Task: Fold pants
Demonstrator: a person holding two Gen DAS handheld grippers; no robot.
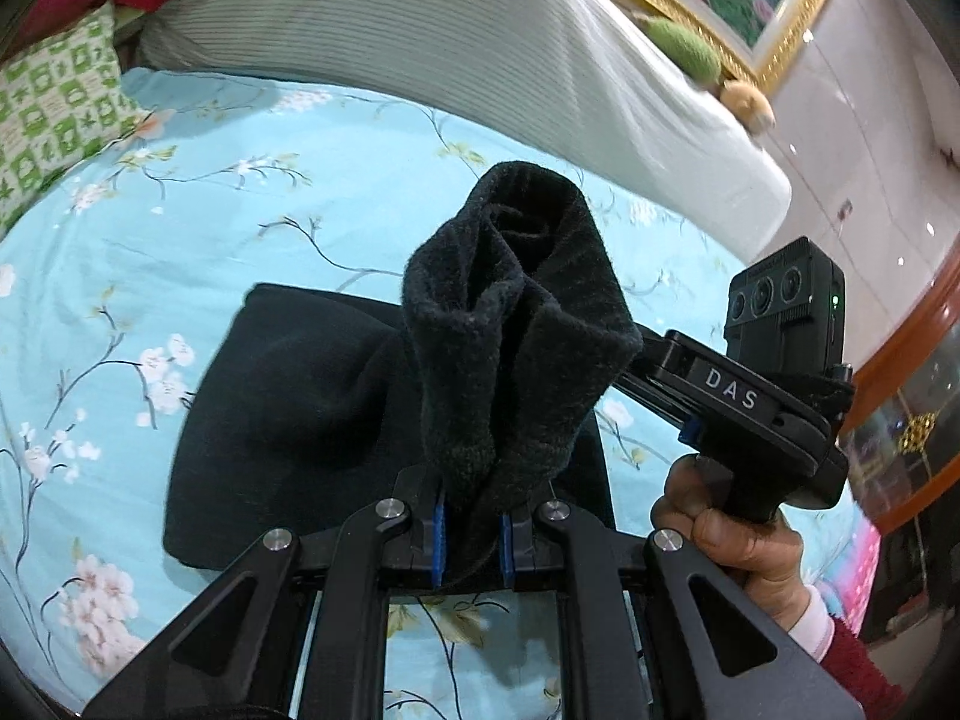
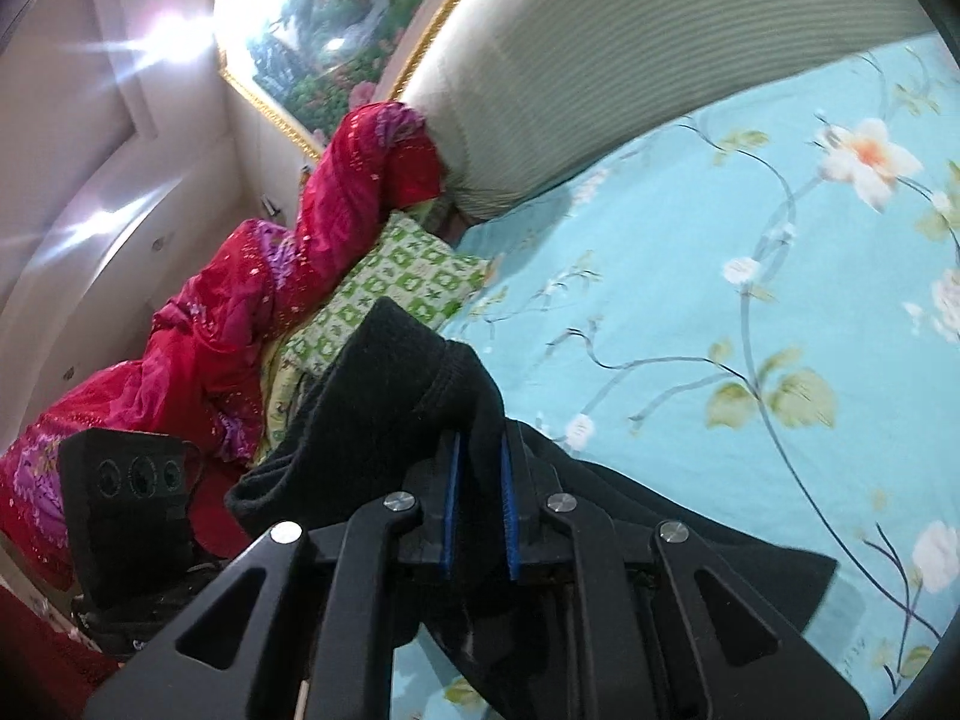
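The black fleece pants [image 1: 336, 414] lie partly folded on the light blue floral bedsheet [image 1: 180, 240]. My left gripper [image 1: 473, 546] is shut on a bunched end of the pants, which stands up in front of the camera. My right gripper [image 2: 480, 504] is shut on another thick edge of the pants [image 2: 390, 396], lifted above the sheet [image 2: 690, 300]. In the left wrist view the right gripper's body [image 1: 756, 396] and the hand holding it show at the right, close beside the raised cloth. The left gripper's camera block [image 2: 132, 516] shows at lower left in the right wrist view.
A large grey-white ribbed bolster [image 1: 480, 42] lies along the head of the bed. A green-and-white patterned pillow [image 2: 390, 288] and crumpled red cloth [image 2: 240, 300] lie at one side. A gold-framed picture [image 2: 336, 18] hangs on the wall.
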